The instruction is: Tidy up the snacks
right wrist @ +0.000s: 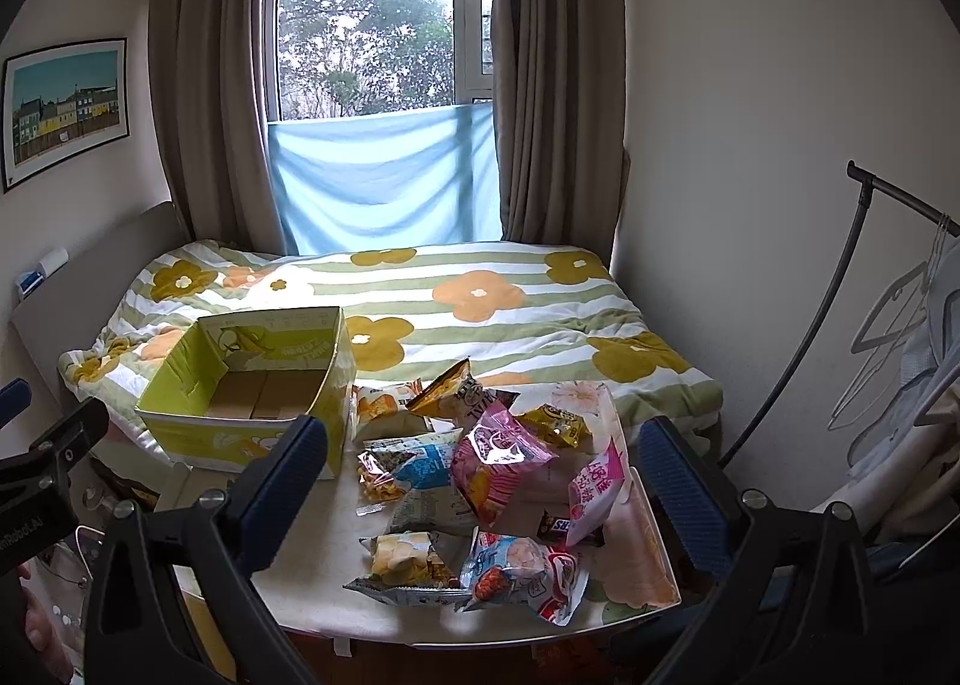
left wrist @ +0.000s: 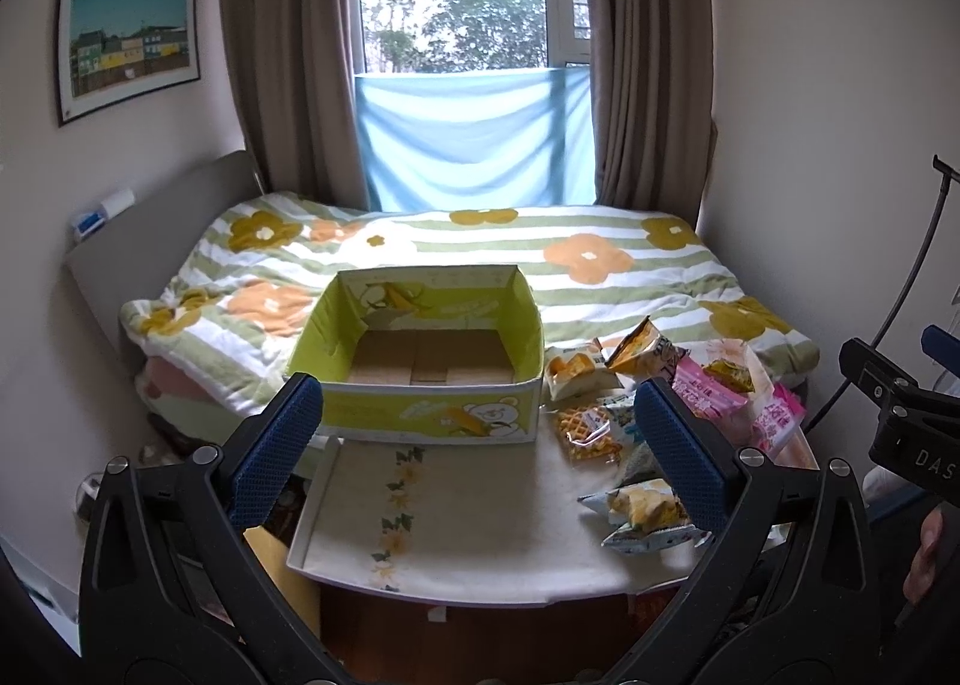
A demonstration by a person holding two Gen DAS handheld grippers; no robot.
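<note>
At the foot of the bed, a small counter (right wrist: 312, 583) carries a loose heap of snack packets (right wrist: 480, 481), with an empty green cardboard box (left wrist: 420, 349) just beside them to the left. Both grippers hover short of it, left gripper (left wrist: 480, 439) and right gripper (right wrist: 480, 481) spread wide, holding nothing. Packets look light, puffy, crinkly; film probably slick, contents likely crushable. Best hold, by my guess: pinch a flat sealed edge, such as the pink packet (right wrist: 498, 460) on top of the heap. Box walls look thin, liable to shift if bumped.
</note>
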